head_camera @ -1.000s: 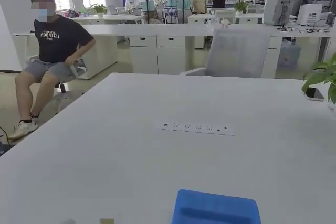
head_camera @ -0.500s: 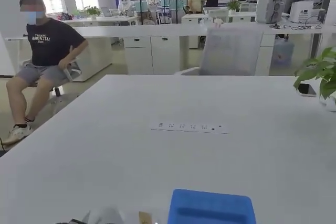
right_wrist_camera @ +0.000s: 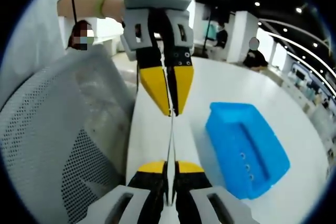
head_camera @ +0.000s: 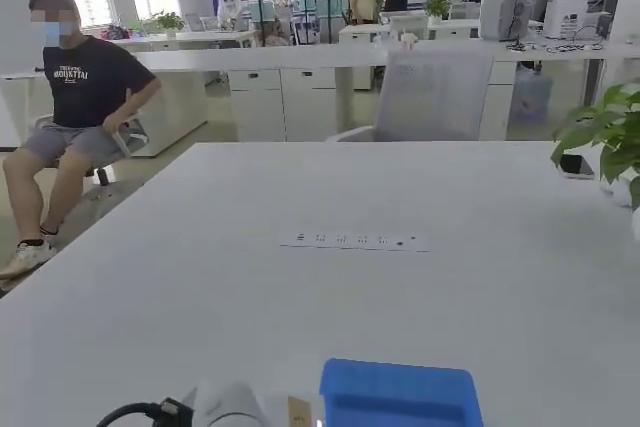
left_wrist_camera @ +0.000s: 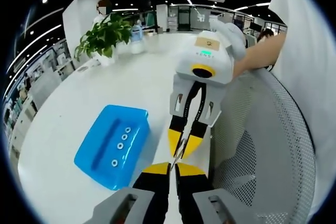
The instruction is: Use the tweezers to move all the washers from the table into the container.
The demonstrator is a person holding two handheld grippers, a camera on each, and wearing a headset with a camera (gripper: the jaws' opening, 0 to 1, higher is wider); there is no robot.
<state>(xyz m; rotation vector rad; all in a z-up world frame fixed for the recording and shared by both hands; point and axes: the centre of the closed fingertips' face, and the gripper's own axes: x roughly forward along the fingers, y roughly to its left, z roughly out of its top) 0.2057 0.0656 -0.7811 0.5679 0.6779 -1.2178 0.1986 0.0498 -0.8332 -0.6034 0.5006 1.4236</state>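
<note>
The blue container sits at the near table edge, and also appears as the blue container and the blue container. Several washers lie in its groove, small as the washers. My left gripper and right gripper face each other tip to tip beside the container. Thin metal tweezers run between them, also seen as the tweezers. Both grippers are shut on them. The white top of a gripper pokes up left of the container.
A power strip is set into the white table at mid-depth. A potted plant stands at the right edge. A person sits on a chair at the far left. A mesh chair back is close behind the grippers.
The head camera has shifted a little. The white top of a gripper has risen into the bottom left of the head view, beside the blue container.
</note>
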